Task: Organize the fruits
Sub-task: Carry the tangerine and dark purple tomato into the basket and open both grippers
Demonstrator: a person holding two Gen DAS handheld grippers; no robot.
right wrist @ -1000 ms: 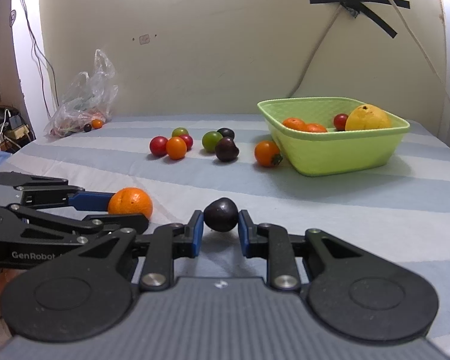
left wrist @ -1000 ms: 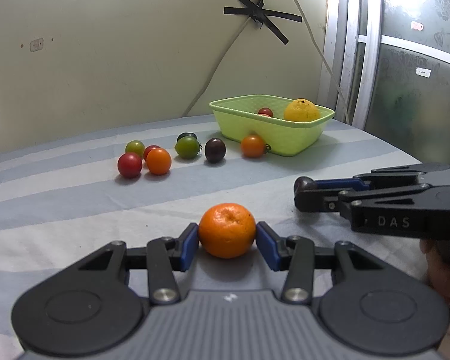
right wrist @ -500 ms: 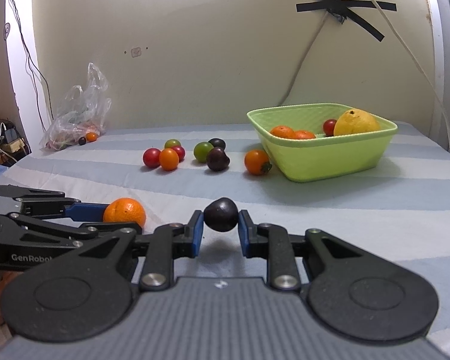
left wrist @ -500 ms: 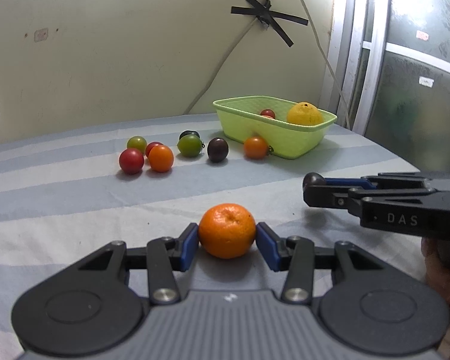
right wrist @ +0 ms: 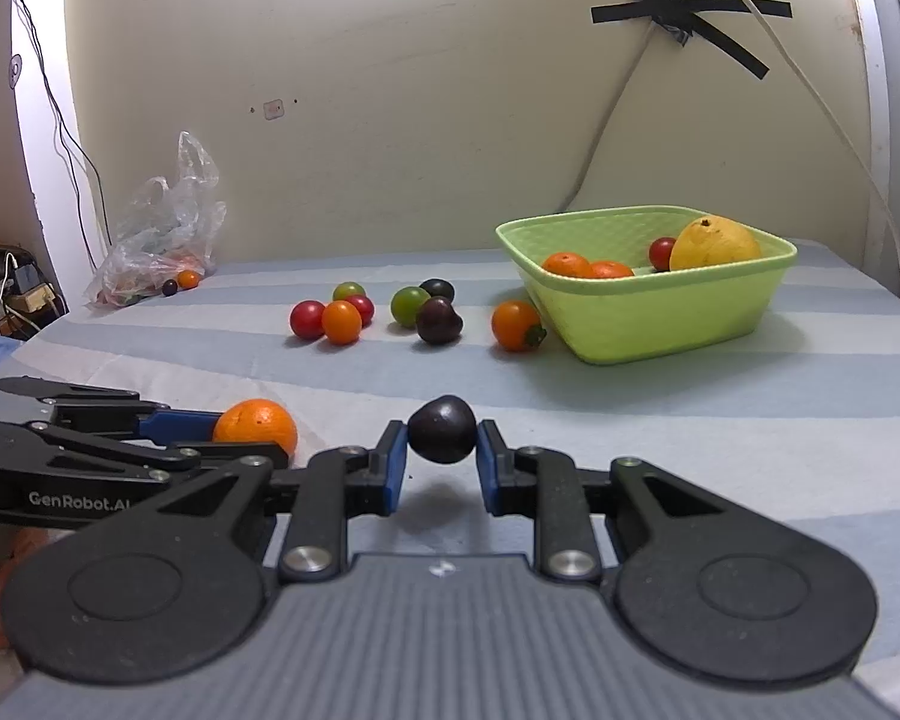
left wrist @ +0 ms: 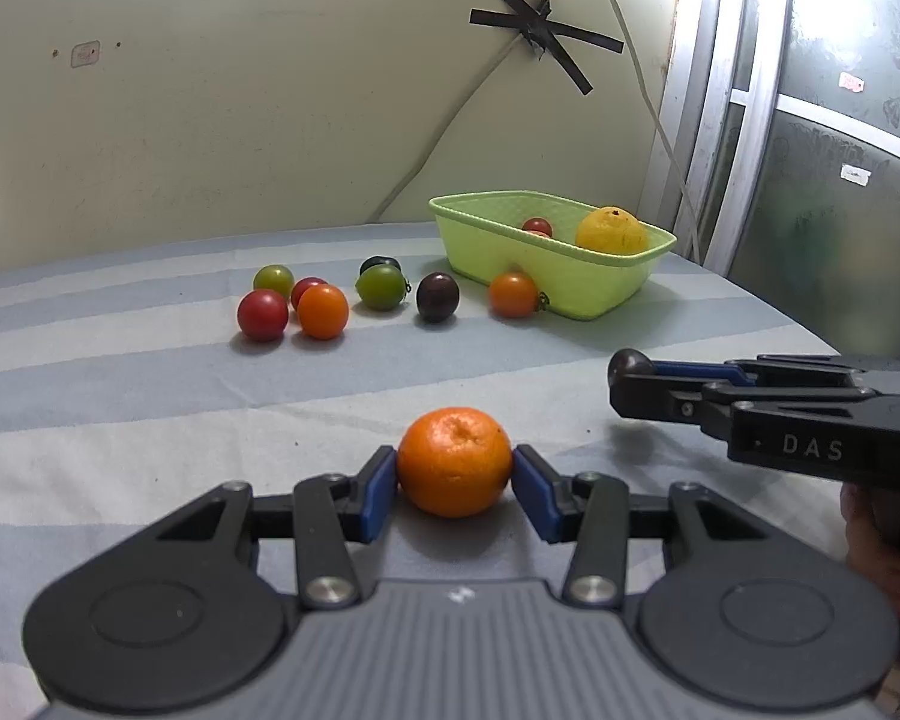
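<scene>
**Both grippers loaded, basket waiting across the cloth**

Nearest to you, your left gripper (left wrist: pixel 453 483) is clamping a mandarin (left wrist: pixel 453 461) between its blue pads, and your right gripper (right wrist: pixel 441 462) is pinching a dark plum-coloured fruit (right wrist: pixel 441 428) right at the pad tips. Both fruits are sitting just above the striped cloth (left wrist: pixel 120 396), the two grippers side by side and close to each other.

The dark fruit is the one you are risking: it is small, rounded, and gripped near the fingertips, so a jolt or a tilt on the way over could be squeezing it out forward. The mandarin is seated deeper and looks safer. Carrying both at once, you could also be knocking one gripper against the other.

Further out, loose fruits are lying in a row between you and the green basket (right wrist: pixel 660 324): a red tomato (right wrist: pixel 307 319), an orange tomato (right wrist: pixel 341 322), a green tomato (right wrist: pixel 409 306), another dark fruit (right wrist: pixel 438 320), and an orange one with a stem (right wrist: pixel 515 325) resting just beside the basket wall. Travelling low would be sweeping these aside, so pass above them.

Inside the basket a large yellow fruit (right wrist: pixel 714 243) is filling the far corner; the free floor seems to be on the near-left side, though the rim is hiding much of it. A plastic bag (right wrist: pixel 162 240) is lying far left by the wall.
</scene>
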